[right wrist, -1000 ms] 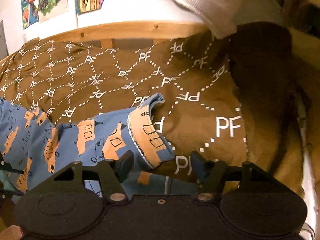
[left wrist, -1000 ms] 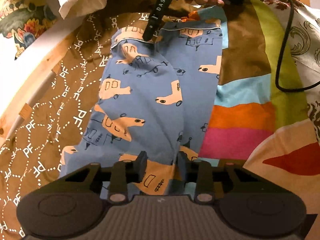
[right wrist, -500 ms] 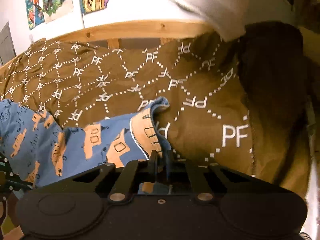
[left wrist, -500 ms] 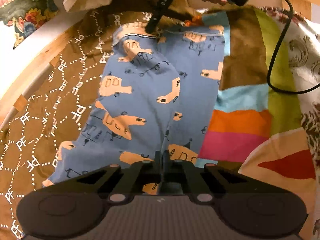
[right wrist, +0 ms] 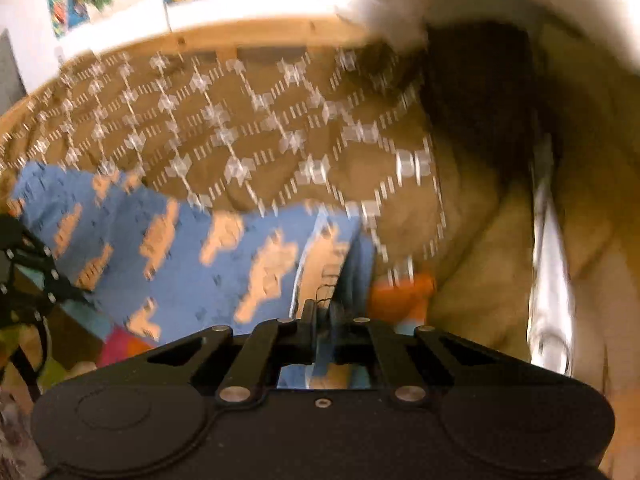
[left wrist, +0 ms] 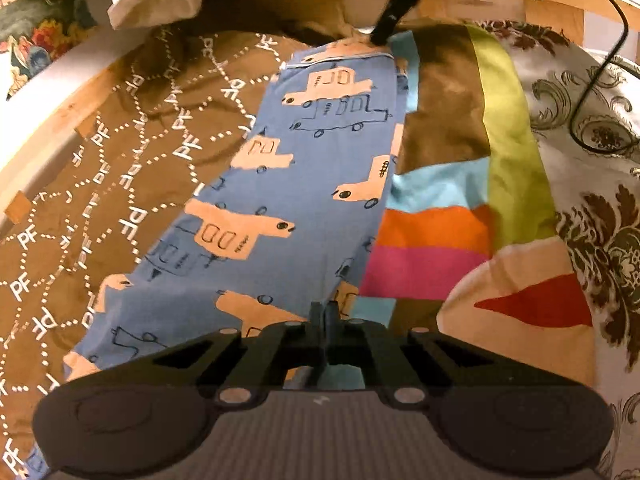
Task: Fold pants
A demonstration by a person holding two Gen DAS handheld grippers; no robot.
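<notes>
Pants (left wrist: 320,168) are lying lengthwise between the left tongs (left wrist: 325,312) and right tongs (right wrist: 320,312), each clamping one end.

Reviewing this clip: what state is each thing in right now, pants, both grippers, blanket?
pants: stretched lengthwise on the bed, held at both ends.
left gripper: jaws shut on the pants' near end.
right gripper: jaws shut on the pants' cuff end.
brown blanket: spread out, rumpled, under the pants.
</notes>
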